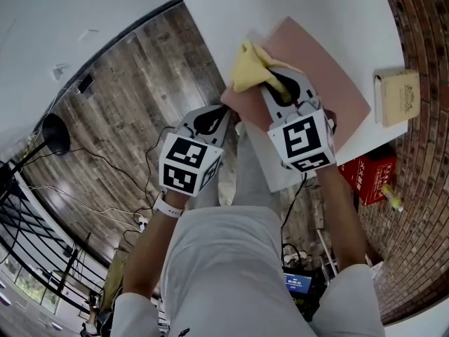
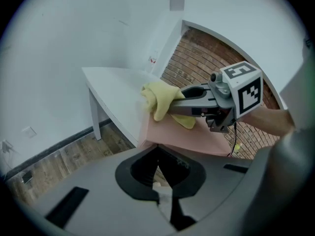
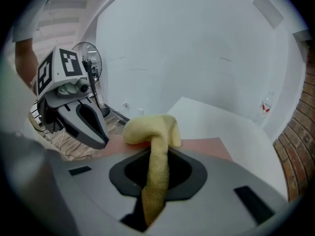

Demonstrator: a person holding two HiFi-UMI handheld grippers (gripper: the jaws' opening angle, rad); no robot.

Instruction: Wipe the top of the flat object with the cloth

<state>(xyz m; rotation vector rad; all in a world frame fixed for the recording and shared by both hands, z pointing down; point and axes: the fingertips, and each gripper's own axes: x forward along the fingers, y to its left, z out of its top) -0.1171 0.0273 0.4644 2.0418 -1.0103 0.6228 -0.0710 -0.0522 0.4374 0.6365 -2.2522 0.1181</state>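
A flat pink board (image 1: 330,83) lies on the white table (image 1: 316,5), and its near corner overhangs the table's edge. My right gripper (image 1: 277,83) is shut on a yellow cloth (image 1: 251,65), whose bunched end rests on the board's near left part. In the right gripper view the cloth (image 3: 152,129) runs up out of the closed jaws (image 3: 155,181) onto the board (image 3: 206,144). My left gripper (image 1: 221,114) sits at the board's near corner, jaws closed with a pale edge between them (image 2: 160,181). The left gripper view shows the cloth (image 2: 160,97) over the board (image 2: 197,134).
A tan book-like box (image 1: 398,97) lies on the table to the right of the board. A red box (image 1: 368,177) stands on the floor below by the brick wall (image 1: 421,20). A fan (image 1: 55,133) and cables are on the wooden floor at left.
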